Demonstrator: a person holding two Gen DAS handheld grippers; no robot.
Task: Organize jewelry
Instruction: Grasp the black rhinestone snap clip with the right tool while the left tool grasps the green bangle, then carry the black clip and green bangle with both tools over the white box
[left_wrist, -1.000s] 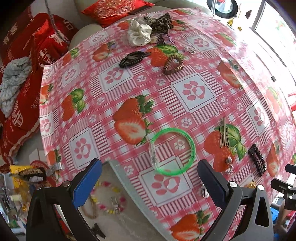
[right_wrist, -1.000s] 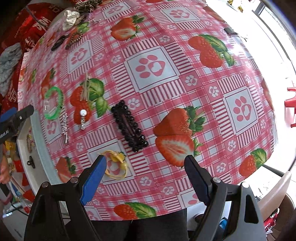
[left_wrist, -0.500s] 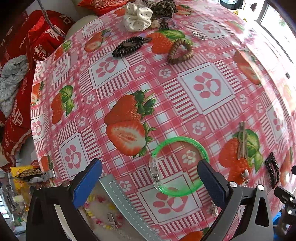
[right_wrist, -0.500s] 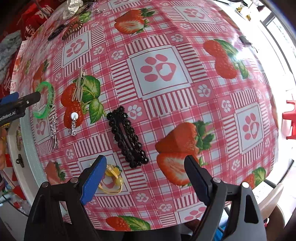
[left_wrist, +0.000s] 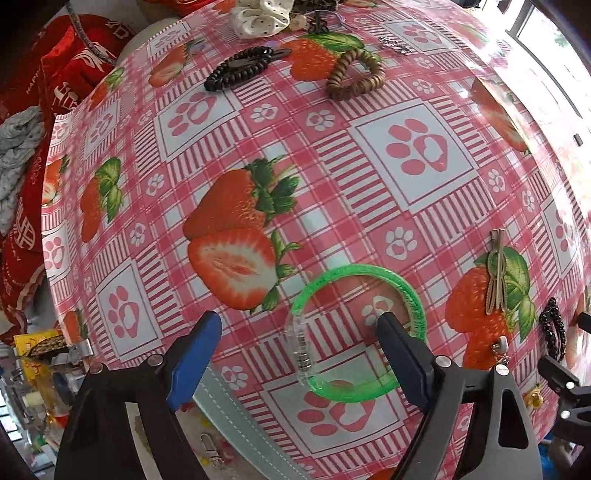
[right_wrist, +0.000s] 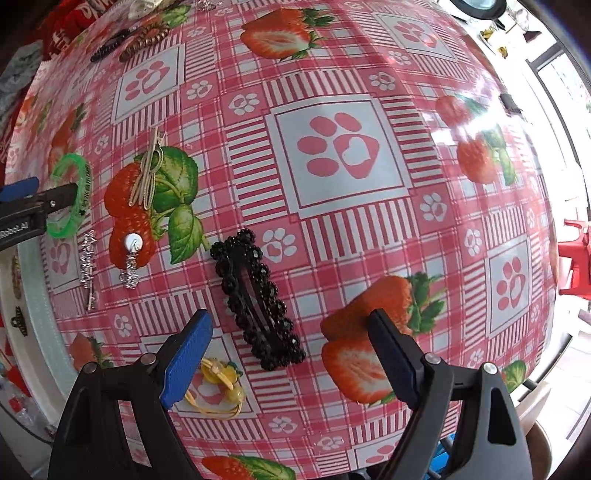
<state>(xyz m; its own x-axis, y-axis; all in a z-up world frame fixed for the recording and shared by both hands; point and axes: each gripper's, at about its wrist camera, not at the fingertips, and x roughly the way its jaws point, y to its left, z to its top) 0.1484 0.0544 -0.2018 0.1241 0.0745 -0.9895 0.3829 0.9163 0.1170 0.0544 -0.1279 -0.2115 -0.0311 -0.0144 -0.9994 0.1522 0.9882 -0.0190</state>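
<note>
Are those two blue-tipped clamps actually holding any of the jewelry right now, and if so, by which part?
Nothing is held. The left gripper stands open, jaws just closing, one finger inside the green bangle, not pinching it. The right gripper is open above the black beaded hair clip.

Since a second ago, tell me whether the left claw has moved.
Yes. The left claw has come down toward the translucent green plastic bangle, which stays on its paw-print square; its jaws, just closing slightly, are open.
</note>
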